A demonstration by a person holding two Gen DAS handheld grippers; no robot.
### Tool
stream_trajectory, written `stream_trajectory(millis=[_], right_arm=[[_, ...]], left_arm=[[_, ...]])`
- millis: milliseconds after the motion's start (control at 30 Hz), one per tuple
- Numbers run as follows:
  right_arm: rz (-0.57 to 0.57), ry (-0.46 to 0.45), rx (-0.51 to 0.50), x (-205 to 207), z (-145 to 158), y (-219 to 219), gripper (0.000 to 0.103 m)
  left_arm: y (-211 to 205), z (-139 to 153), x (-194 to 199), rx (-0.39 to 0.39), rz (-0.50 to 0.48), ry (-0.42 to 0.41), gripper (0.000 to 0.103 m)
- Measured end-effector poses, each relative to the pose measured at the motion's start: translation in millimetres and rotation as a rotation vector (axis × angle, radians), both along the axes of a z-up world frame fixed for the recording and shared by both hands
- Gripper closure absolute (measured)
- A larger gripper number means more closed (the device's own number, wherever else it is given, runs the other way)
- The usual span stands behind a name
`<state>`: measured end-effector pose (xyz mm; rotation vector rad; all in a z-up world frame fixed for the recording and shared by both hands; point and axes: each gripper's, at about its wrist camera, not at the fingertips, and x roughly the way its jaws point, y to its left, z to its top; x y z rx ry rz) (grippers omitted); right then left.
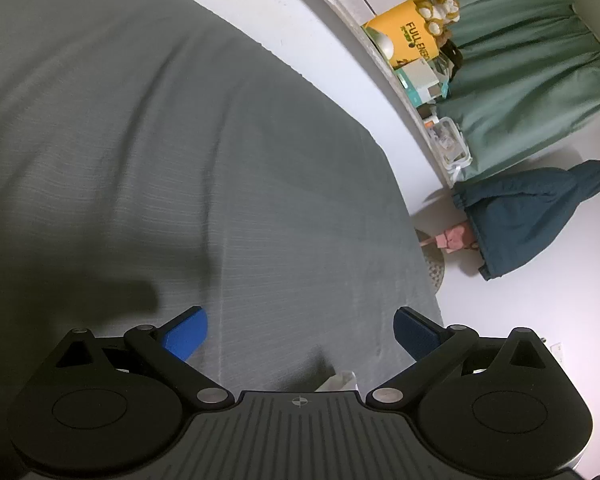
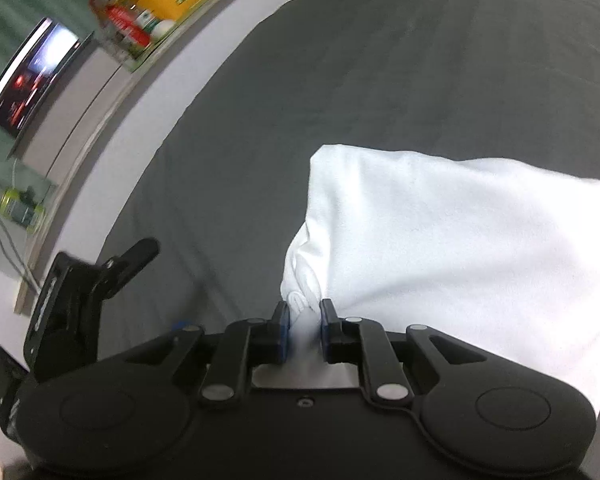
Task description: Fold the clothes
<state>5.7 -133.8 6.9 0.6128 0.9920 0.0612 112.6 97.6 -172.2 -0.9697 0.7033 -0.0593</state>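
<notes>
So the left gripper (image 1: 300, 334) hangs over the dark grey ribbed bedsheet (image 1: 180, 160), blue-padded claws spread wide, nothing in them. Right gripper (image 2: 304, 328) is pinched tight on a bunched corner of the white folded cotton garment (image 2: 460, 240) lying on that same sheet.

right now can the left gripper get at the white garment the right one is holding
Probably yes. The left gripper is open over bare grey sheet, nothing between its fingers. The white garment, pinched by the right gripper, lies close beside it.
</notes>
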Motion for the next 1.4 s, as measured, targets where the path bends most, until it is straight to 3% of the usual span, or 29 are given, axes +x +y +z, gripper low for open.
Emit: stream_trajectory(millis=[167, 233, 267, 300, 367, 433, 500, 600, 733, 800, 900, 967, 1033, 1233, 1400], right_arm=[[0.015, 0.022, -0.045, 19.3, -31.5, 7.3, 0.086], [-0.008, 0.025, -0.031, 20.4, -44.2, 4.8, 0.077], [-0.021, 0.018, -0.001, 21.5, -48.5, 2.6, 0.067], [-0.031, 0.001, 0.051, 25.9, -50.2, -0.4, 0.05], [-0.04, -0.062, 0.128, 22.0, -46.1, -8.1, 0.034], [-0.049, -0.142, 0.173, 12.4, -37.1, -17.9, 0.034], [-0.083, -0.23, 0.126, 3.0, -23.3, -33.0, 0.034], [-0.188, -0.275, 0.0, -3.6, -13.4, -58.8, 0.034], [-0.315, -0.257, -0.144, 13.7, -17.5, -79.3, 0.036], [-0.366, -0.224, -0.152, 7.3, -22.0, -93.4, 0.037], [-0.422, -0.214, -0.162, 30.0, -29.0, -92.3, 0.038], [-0.447, -0.236, -0.139, 36.6, -34.4, -89.7, 0.038], [-0.446, -0.277, -0.06, 18.1, -40.1, -95.6, 0.038], [-0.332, -0.388, 0.099, -9.2, -52.2, -105.4, 0.042], [-0.275, -0.354, 0.043, 23.4, -54.0, -99.0, 0.042]], left_arm=[[-0.9, 1.6, 1.5, 0.009, -0.013, -0.002, 0.002], [-1.1, 2.2, 2.2, 0.011, -0.019, -0.002, 0.002], [-0.9, 2.5, 2.3, 0.011, -0.022, -0.004, 0.002], [-0.7, 2.9, 2.4, 0.01, -0.024, -0.006, 0.002], [0.2, 2.3, 2.0, 0.001, -0.024, -0.006, 0.002], [1.1, 1.9, 1.9, -0.012, -0.025, -0.008, 0.002], [-2.8, 4.2, 3.1, -0.02, -0.051, -0.022, 0.002], [-12.4, 8.9, 4.7, -0.026, -0.112, -0.057, 0.002], [-44.4, 24.7, 8.4, -0.049, -0.336, -0.184, 0.002], [-61.5, 30.8, 8.6, -0.053, -0.459, -0.227, 0.002], [-85.9, 37.7, 7.5, -0.041, -0.623, -0.263, 0.002], [-97.3, 36.1, 8.0, -0.008, -0.676, -0.235, 0.002], [-107.9, 31.4, 9.1, 0.024, -0.714, -0.193, 0.002], [-111.5, 11.1, 13.8, 0.11, -0.692, -0.033, 0.002], [-107.0, 5.9, 13.2, 0.086, -0.68, -0.004, 0.002]])
